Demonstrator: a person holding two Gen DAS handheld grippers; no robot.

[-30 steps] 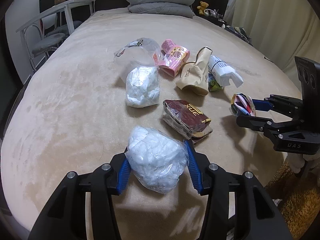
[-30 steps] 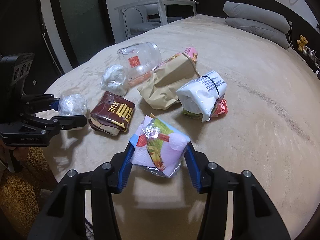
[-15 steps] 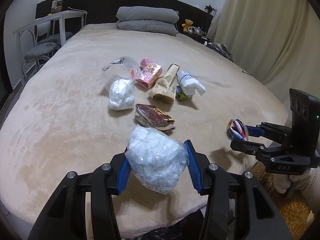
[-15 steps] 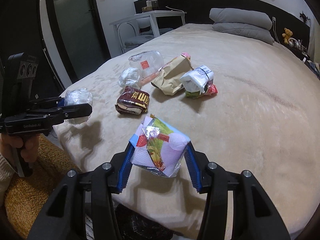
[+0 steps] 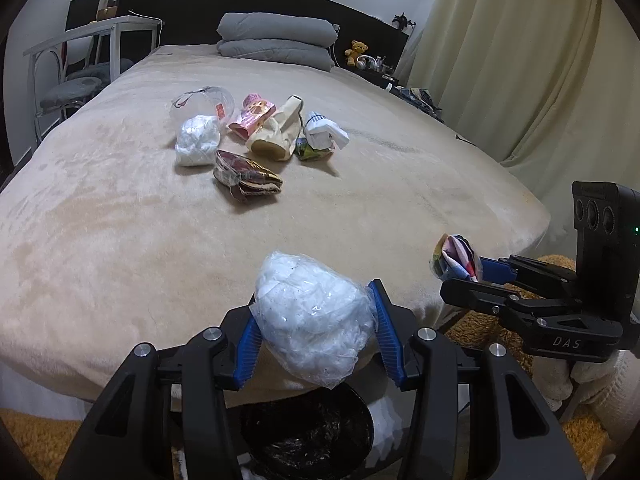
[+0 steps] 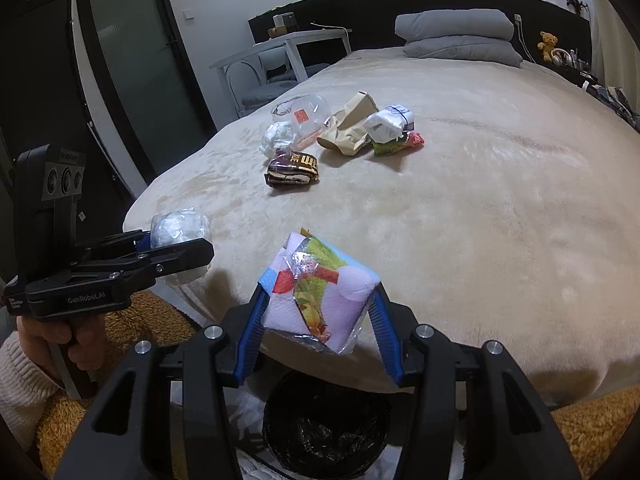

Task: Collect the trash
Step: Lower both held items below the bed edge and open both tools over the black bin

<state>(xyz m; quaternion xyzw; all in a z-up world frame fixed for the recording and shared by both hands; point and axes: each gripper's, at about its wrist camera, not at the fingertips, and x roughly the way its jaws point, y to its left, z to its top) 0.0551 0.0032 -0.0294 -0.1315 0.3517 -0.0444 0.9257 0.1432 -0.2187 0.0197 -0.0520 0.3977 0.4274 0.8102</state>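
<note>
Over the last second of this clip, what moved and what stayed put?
Both grippers pulled back from the trash pile toward the foot of the bed, ending above the black-lined bin. The left gripper kept its white plastic bundle; the right gripper kept its colourful wrapper. Nothing was released. The remaining trash on the bed lies unchanged.

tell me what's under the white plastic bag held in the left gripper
Below the white plastic bag, clamped in the left hand-held gripper, is a round bin with a black liner. Its rim is partly hidden by the gripper, and no contents can be made out.
</note>
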